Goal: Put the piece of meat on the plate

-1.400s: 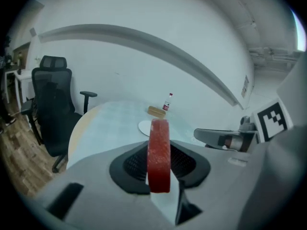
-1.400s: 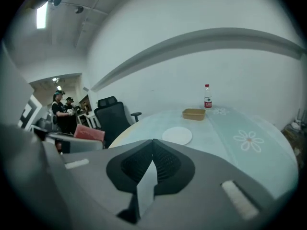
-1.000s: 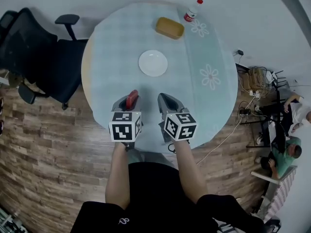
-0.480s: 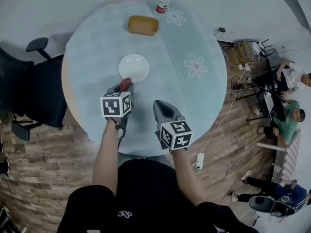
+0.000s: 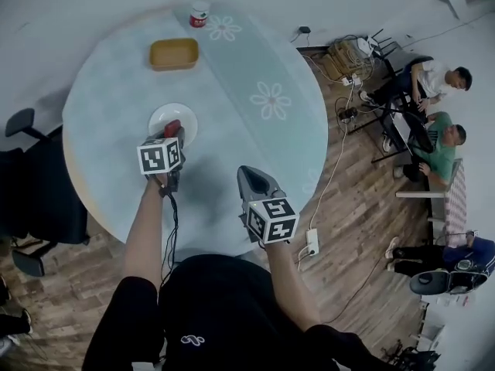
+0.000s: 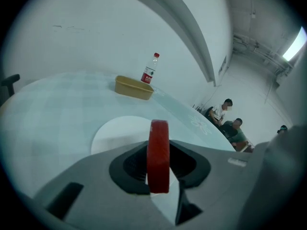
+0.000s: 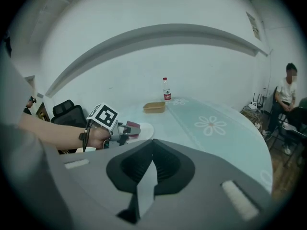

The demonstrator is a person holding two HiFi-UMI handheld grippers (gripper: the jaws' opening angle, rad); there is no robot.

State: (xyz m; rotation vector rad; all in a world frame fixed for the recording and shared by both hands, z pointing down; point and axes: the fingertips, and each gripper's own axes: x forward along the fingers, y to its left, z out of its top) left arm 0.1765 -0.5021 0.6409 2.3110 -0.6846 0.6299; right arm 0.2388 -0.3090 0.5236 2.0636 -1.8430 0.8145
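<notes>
The red piece of meat (image 6: 158, 150) stands on edge between the jaws of my left gripper (image 5: 172, 134), which is shut on it. The head view shows the meat (image 5: 171, 126) over the near part of the white plate (image 5: 172, 117). From the left gripper view the plate (image 6: 115, 134) lies just past the jaws. Whether the meat touches the plate I cannot tell. My right gripper (image 5: 249, 174) hangs back over the table's near side, jaws together and empty (image 7: 152, 143). Its view catches the left gripper with the meat (image 7: 133, 127) at the plate (image 7: 145, 130).
A yellow tray (image 5: 174, 54) and a red-capped bottle (image 5: 200, 9) stand at the round table's far side. A flowered runner (image 5: 271, 99) crosses the table. A black office chair (image 5: 31, 199) stands at the left. Seated people (image 5: 437, 83) and floor cables (image 5: 334, 168) are at the right.
My left gripper has carried the meat forward and down from the near table edge to the plate. The right gripper has shifted a little and stays behind.
</notes>
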